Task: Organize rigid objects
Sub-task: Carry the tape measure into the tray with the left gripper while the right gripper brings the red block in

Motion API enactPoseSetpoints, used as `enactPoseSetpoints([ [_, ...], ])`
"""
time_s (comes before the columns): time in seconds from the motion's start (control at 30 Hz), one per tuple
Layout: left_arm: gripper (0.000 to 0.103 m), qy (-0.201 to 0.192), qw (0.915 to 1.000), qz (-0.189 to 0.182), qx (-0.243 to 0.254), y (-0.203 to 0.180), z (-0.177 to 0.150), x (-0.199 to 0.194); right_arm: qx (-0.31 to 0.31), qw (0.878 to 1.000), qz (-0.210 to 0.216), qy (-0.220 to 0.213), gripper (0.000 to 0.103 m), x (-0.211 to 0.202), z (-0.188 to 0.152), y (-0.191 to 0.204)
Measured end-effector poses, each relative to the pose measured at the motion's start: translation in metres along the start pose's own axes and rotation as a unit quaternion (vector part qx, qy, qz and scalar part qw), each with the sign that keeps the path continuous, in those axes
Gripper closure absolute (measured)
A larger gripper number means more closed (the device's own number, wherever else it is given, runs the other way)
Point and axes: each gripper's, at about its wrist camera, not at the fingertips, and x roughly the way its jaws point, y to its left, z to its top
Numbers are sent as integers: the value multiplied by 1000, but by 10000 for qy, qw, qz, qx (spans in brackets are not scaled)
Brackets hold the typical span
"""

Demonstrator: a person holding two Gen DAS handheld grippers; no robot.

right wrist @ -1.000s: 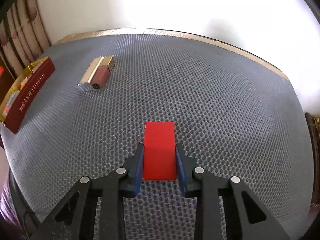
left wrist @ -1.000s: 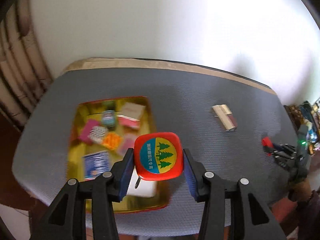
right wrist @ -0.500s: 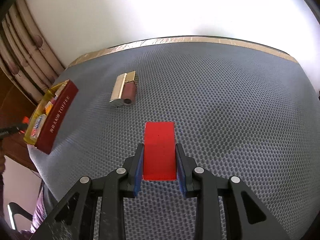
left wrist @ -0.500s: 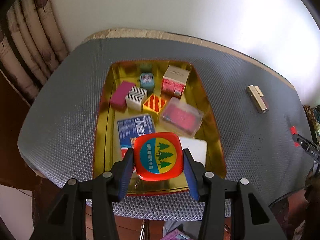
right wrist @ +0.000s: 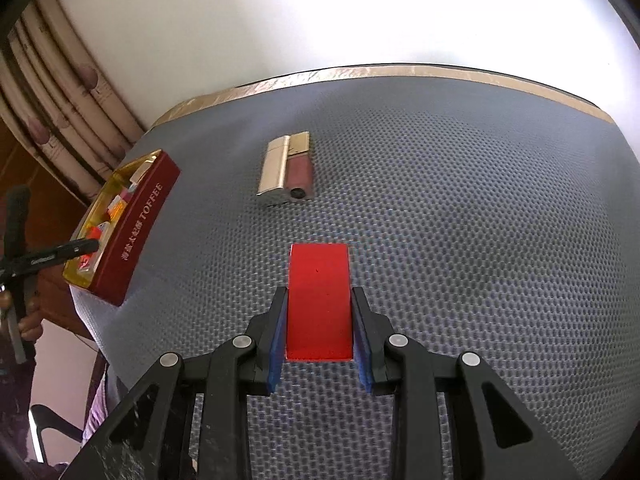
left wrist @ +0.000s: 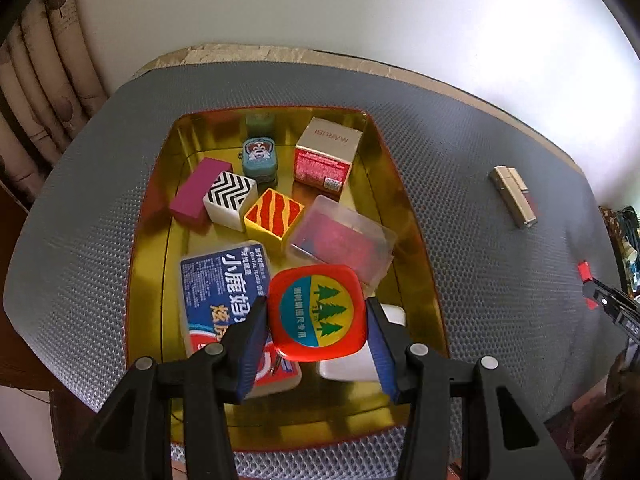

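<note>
Landmark: gold tin (left wrist: 416, 216) on the grey mat (right wrist: 480, 220).

Left gripper (left wrist: 317, 316): fingers clamped on the red tape measure (left wrist: 317, 312), held over the tin's near end, apparently for dropping in.

Right gripper (right wrist: 320, 320): fingers pinch a red block (right wrist: 319, 300), well right of the tin, probably next.

Gold lip-gloss case (right wrist: 285, 170): loose on the mat, right of the tin.

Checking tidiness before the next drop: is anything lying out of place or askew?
Yes. The gold lipstick case lies alone on the grey mat, outside the tin. Inside the tin, the clear plastic box sits tilted, leaning on its neighbours. The left tool holds the red tape measure; the right tool holds the red block.
</note>
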Motion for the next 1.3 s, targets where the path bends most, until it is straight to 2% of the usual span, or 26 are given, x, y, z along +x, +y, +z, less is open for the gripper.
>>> enactPoseSetpoints([
  [0.17, 54, -113, 9997, 103, -176, 7, 5, -3, -175, 9998, 95, 17, 75, 1, 5, 19],
  [0.3, 54, -456, 9974, 53, -548, 21, 1, -23, -411, 9987, 289, -18, 75, 1, 16, 50],
  [0.37, 54, -857, 9928, 70, -838, 32, -9, -45, -522, 9975, 481, -51, 75, 1, 25, 68],
  [0.43, 54, -1209, 9867, 331, -1040, 40, -23, -65, -650, 9948, 785, -44, 75, 2, 36, 93],
  [0.5, 52, -1378, 9806, 766, -1162, 46, -39, -78, -820, 9909, 1064, -8, 75, 8, 47, 123],
  [0.7, 52, -1447, 9754, 993, -1336, 61, -69, -81, -1223, 9756, 1775, 410, 75, 51, 81, 218],
  [0.87, 52, -1547, 9669, 1451, -1420, 67, -80, -82, -1233, 9654, 2118, 896, 75, 97, 103, 286],
  [0.93, 52, -1481, 9680, 1366, -1495, 75, -78, -81, -1161, 9639, 2130, 1100, 75, 120, 107, 307],
  [1.07, 52, -1339, 9685, 929, -1883, 92, -81, -81, -975, 9654, 2055, 1277, 75, 152, 113, 325],
  [1.3, 52, -1147, 9680, 805, -2082, 105, -77, -76, -811, 9678, 1913, 1420, 75, 184, 118, 335],
])
